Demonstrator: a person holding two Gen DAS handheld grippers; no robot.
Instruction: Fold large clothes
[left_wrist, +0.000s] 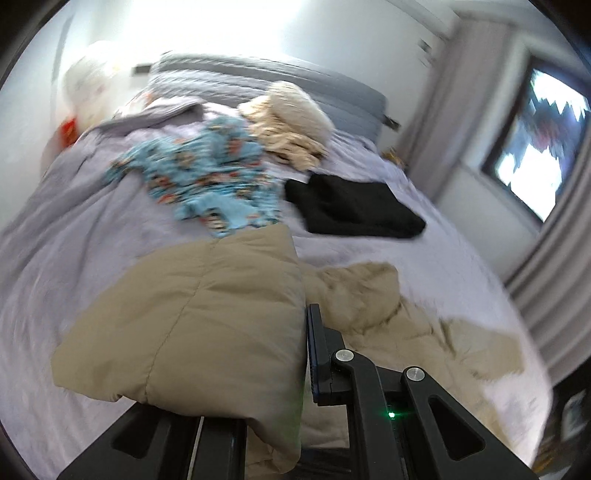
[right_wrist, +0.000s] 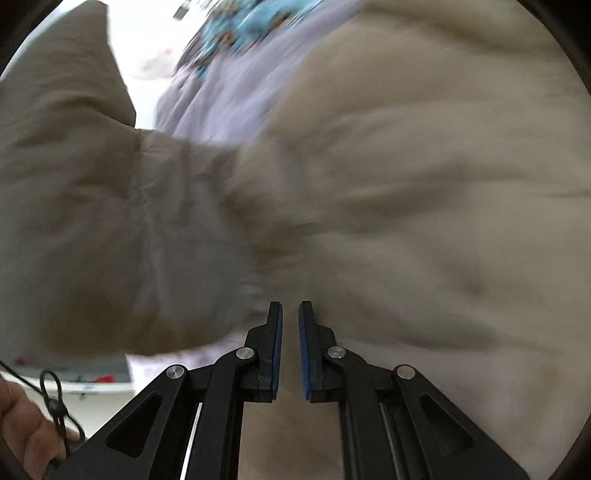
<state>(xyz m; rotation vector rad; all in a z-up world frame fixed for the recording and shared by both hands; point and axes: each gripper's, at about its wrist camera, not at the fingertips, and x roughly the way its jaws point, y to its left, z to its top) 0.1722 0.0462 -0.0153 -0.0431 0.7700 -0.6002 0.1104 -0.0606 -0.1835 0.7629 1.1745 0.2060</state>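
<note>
The left claw (left_wrist: 301, 354) is clamped on a puffy panel of the tan quilted jacket (left_wrist: 192, 314); only its right finger shows, pressed against the fabric, while the left one is buried under the fold. That panel is lifted above the bed (left_wrist: 66, 229), and the rest of the garment lies crumpled just to the right on the lilac cover. In the right wrist view the right claw (right_wrist: 290, 314) hovers right at the jacket's surface with its jaws nearly closed, a narrow gap between the blue pads and no cloth visible in it, so it appears to hold nothing. Both views are motion-smeared, which suggests a quick swing. The likely trouble: slick, bulky padding may slide out of the left grip mid-fold, or the right claw may pinch only the outer shell and drag the layers askew. The raised panel could also sweep into the blue patterned garment (left_wrist: 207, 177) just beyond it. Farther off lie a folded black garment (left_wrist: 354, 206) and a cream heap (left_wrist: 291, 122) near the grey pillows (left_wrist: 229, 77). No baskets or bins are visible, so nothing here is contained.
</note>
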